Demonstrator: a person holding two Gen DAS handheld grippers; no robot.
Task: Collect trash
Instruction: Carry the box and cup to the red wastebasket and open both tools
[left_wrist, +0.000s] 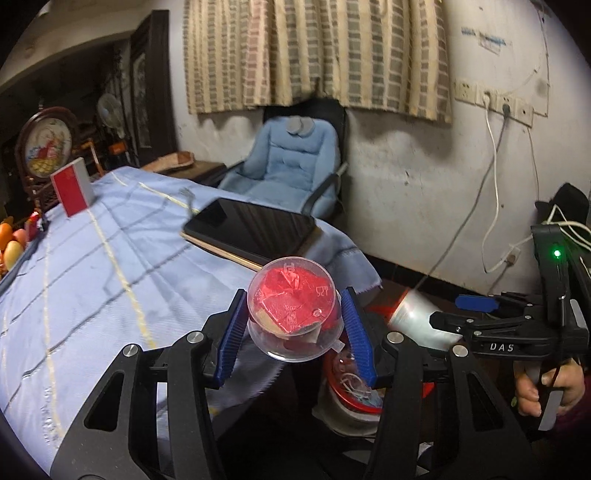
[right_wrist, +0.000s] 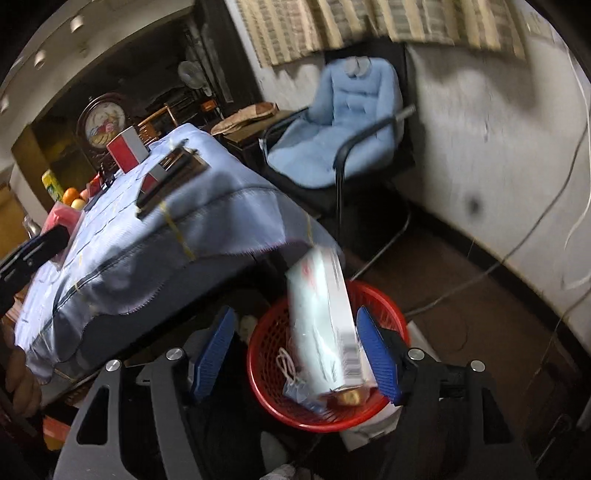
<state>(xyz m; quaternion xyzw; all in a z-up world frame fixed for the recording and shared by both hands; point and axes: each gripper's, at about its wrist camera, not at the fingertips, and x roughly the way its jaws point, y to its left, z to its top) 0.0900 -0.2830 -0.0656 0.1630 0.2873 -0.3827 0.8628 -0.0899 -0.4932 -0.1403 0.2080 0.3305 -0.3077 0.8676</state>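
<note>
My left gripper (left_wrist: 293, 328) is shut on a clear plastic cup (left_wrist: 293, 306) with red wrapper scraps inside, held past the table's corner above the red mesh trash basket (left_wrist: 351, 391). In the right wrist view my right gripper (right_wrist: 295, 350) is open over the same red basket (right_wrist: 384, 302). A white carton (right_wrist: 321, 328), blurred, sits tilted between the jaws with its lower end in the basket; only the right pad looks near it. The right gripper also shows in the left wrist view (left_wrist: 439, 314), beside the white carton (left_wrist: 417, 317).
A table with a blue cloth (left_wrist: 92, 280) carries a black tablet (left_wrist: 251, 229) on a book and a red box (left_wrist: 72, 190). A blue cushioned chair (right_wrist: 332, 136) stands by the wall. Cables (left_wrist: 491, 199) hang from wall sockets. Fruit (right_wrist: 72, 197) lies at the table's far end.
</note>
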